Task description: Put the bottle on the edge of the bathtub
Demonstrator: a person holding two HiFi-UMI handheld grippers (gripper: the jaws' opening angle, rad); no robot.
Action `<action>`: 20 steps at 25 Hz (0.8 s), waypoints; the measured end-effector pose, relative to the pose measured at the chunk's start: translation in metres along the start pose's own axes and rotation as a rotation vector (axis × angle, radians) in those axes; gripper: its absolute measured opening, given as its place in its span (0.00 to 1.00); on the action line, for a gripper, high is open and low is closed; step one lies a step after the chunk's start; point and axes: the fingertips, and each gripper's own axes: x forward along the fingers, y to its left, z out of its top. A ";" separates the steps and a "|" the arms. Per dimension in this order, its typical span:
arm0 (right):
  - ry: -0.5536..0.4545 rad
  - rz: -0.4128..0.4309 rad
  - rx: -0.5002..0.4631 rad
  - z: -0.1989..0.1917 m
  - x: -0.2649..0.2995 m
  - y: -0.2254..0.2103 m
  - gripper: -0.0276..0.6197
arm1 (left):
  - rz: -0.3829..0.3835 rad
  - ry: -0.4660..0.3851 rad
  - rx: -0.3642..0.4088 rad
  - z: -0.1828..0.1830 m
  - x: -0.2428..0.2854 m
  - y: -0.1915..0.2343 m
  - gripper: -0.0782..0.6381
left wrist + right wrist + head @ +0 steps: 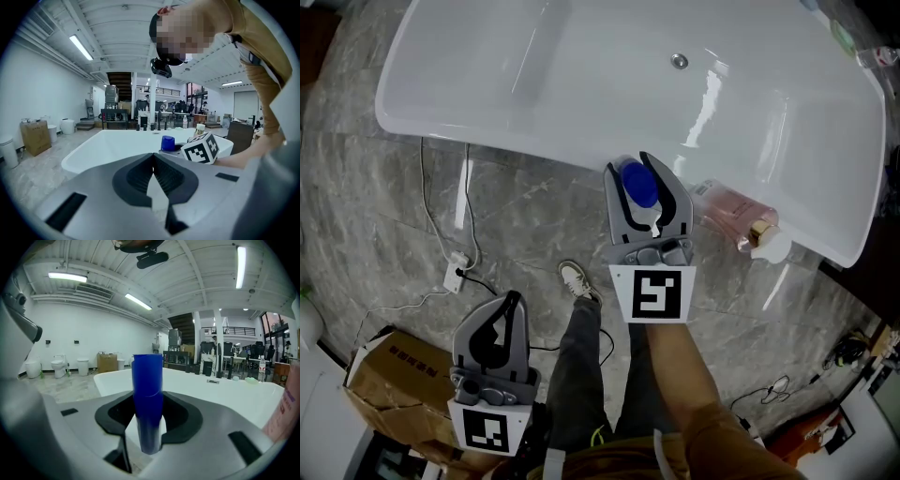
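Observation:
My right gripper (645, 174) is shut on a bottle with a blue cap (638, 185). It holds the bottle over the floor, just short of the near rim of the white bathtub (487, 131). In the right gripper view the blue bottle (147, 394) stands upright between the jaws, pinched at both sides, with the tub (225, 390) behind it. My left gripper (508, 302) hangs low at the left over the floor, shut with nothing in it. Its jaws meet in the left gripper view (153, 164), where the blue cap (168, 142) shows beyond them.
A pink bottle (736, 214) lies on the tub's rim at the right. A power strip with a white cable (455, 275) lies on the marble floor. A cardboard box (394, 375) sits at the lower left. The person's shoe (578, 278) is between the grippers.

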 end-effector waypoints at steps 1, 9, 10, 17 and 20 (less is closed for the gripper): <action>-0.004 0.003 0.001 0.001 0.000 0.000 0.29 | 0.001 -0.003 -0.002 0.000 0.000 0.000 0.12; 0.020 0.020 0.033 -0.001 -0.001 0.001 0.29 | 0.006 -0.009 -0.012 0.000 -0.002 0.000 0.12; 0.019 0.020 0.033 -0.001 -0.002 0.001 0.29 | 0.005 -0.008 -0.012 -0.001 -0.003 0.000 0.12; 0.024 0.014 -0.008 -0.004 -0.001 0.002 0.29 | 0.010 -0.005 -0.018 -0.004 -0.004 -0.001 0.12; 0.025 0.021 -0.022 -0.005 0.000 0.004 0.29 | 0.013 -0.002 -0.017 -0.005 -0.004 0.000 0.12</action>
